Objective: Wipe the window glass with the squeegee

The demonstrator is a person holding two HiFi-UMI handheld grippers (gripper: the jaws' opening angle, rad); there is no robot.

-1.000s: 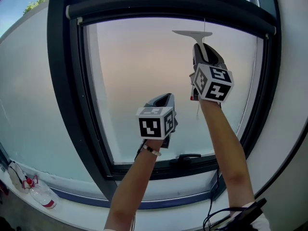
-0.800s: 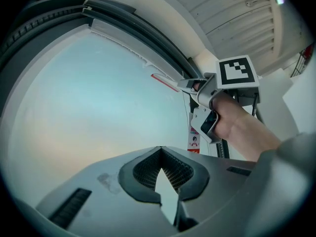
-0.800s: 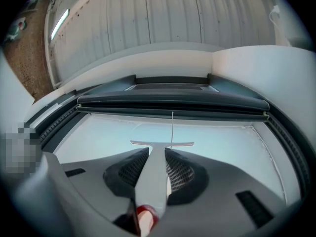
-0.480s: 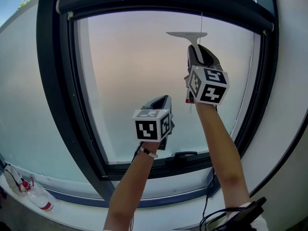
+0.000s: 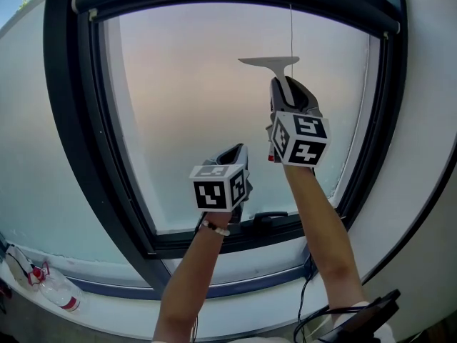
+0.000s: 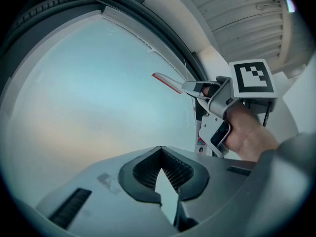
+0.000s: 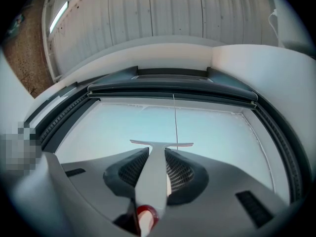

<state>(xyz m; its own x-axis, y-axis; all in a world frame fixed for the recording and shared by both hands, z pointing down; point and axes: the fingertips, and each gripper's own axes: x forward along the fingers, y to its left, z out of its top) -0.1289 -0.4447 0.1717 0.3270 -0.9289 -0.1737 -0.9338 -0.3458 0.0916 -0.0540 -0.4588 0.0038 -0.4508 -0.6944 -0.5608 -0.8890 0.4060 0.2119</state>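
Observation:
The white squeegee (image 5: 269, 61) has its blade flat against the upper right part of the frosted window glass (image 5: 186, 98). My right gripper (image 5: 288, 84) is shut on its handle just below the blade. In the right gripper view the handle (image 7: 152, 177) runs up between the jaws to the blade (image 7: 161, 143). My left gripper (image 5: 239, 150) is held lower and to the left, close to the glass, shut with nothing in it. The left gripper view shows the closed jaws (image 6: 160, 149) and, off to the right, the squeegee (image 6: 168, 83) in the right gripper (image 6: 200, 89).
A dark window frame (image 5: 68, 120) surrounds the pane, with a roller-blind box along its top and a thin cord (image 5: 290, 27) hanging beside the squeegee. A black window handle (image 5: 271, 219) sits on the bottom rail. Plastic bottles (image 5: 57, 291) lie on the sill at lower left.
The right gripper has drawn the squeegee a little way down the glass from the top rail. The left gripper has dropped slightly too and stays shut.

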